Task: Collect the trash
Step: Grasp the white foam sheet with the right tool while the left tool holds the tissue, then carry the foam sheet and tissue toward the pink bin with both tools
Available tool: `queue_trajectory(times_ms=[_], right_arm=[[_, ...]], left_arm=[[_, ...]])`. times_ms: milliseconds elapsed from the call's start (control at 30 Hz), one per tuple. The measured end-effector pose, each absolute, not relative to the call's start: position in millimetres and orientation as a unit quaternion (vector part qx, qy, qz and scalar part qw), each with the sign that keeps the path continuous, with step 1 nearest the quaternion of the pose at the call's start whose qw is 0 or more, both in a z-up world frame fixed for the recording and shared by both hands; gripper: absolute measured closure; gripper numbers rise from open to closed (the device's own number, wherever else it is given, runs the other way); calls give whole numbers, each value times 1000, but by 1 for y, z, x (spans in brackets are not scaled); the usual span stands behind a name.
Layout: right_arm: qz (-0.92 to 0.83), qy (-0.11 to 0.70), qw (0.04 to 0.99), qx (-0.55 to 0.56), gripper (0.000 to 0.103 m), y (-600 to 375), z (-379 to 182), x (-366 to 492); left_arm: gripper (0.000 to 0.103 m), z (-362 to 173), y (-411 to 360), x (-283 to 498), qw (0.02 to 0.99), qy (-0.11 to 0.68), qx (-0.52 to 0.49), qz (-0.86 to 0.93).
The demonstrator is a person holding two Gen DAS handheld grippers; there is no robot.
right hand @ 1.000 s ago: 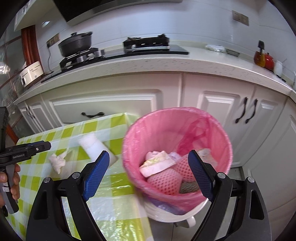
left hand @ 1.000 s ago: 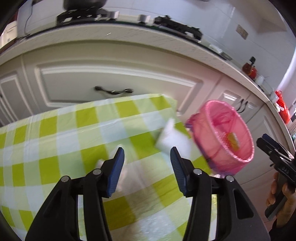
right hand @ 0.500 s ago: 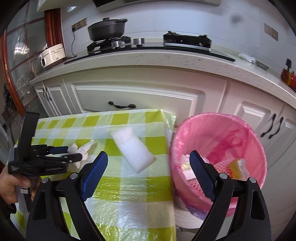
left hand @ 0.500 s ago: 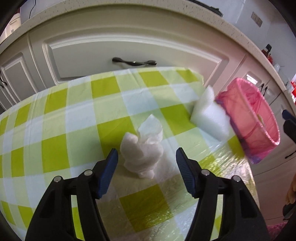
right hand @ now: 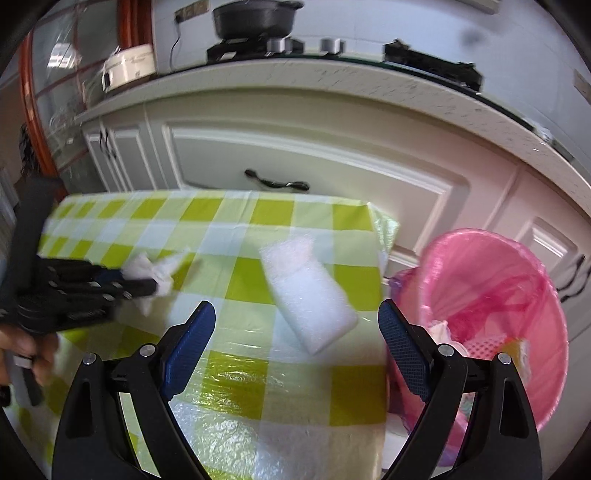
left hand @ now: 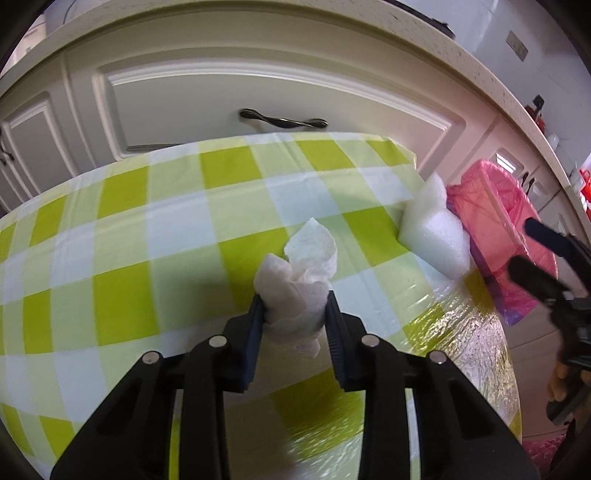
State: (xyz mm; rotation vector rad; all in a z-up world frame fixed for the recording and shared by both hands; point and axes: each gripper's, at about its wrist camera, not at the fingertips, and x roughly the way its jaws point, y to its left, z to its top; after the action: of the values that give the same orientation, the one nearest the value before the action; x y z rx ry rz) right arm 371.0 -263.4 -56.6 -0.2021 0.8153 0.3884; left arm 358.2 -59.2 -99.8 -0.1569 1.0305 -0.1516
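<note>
My left gripper [left hand: 294, 314] is shut on a crumpled white tissue [left hand: 300, 280] on the green checked tablecloth [left hand: 122, 221]; it also shows in the right wrist view [right hand: 147, 271]. A white foam block [left hand: 434, 229] lies near the table's right edge, also in the right wrist view [right hand: 308, 291]. My right gripper [right hand: 295, 332] is open and empty, above the table just short of the foam block. The bin with a pink bag [right hand: 491, 314] stands beside the table on the right, with trash inside.
White kitchen cabinets [left hand: 258, 88] with dark handles stand just behind the table. A counter with a stove and a black pot [right hand: 255, 18] is above them. The right gripper shows at the right edge of the left wrist view [left hand: 546, 273].
My left gripper moved in on the tissue and closed on it. My right gripper swung left from over the bin to over the table, facing the foam block.
</note>
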Motion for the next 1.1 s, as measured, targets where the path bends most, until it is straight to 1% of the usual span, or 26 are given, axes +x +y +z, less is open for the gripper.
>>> queue_trajectory(times_ms=[167,200,367,700,833,933,1100], right_arm=[[190,409,884,-121,19,-249,-73,388],[192,412,882,-125,22,-247,-77,392],[186,423,874,-149,27,-237,-91,408],[175,447,861,-171,28,-228,-108,430],[174,459,854,-172,32,-230,-116,436],[181,467,849,-168,38,-228,-120,435],[189,467,849,-158,43,-226,-121,427]], left_arm=[[72,-90,-38,350,870,481,-88,-65],[72,-87,-35,348,871,478,-90,-65],[72,-77,-25,342,877,466,-97,-64],[72,-72,-19,338,881,457,-105,-68],[72,-74,-19,337,880,457,-106,-67],[72,-78,-18,336,879,460,-108,-66],[72,-81,-19,332,878,461,-110,-64]])
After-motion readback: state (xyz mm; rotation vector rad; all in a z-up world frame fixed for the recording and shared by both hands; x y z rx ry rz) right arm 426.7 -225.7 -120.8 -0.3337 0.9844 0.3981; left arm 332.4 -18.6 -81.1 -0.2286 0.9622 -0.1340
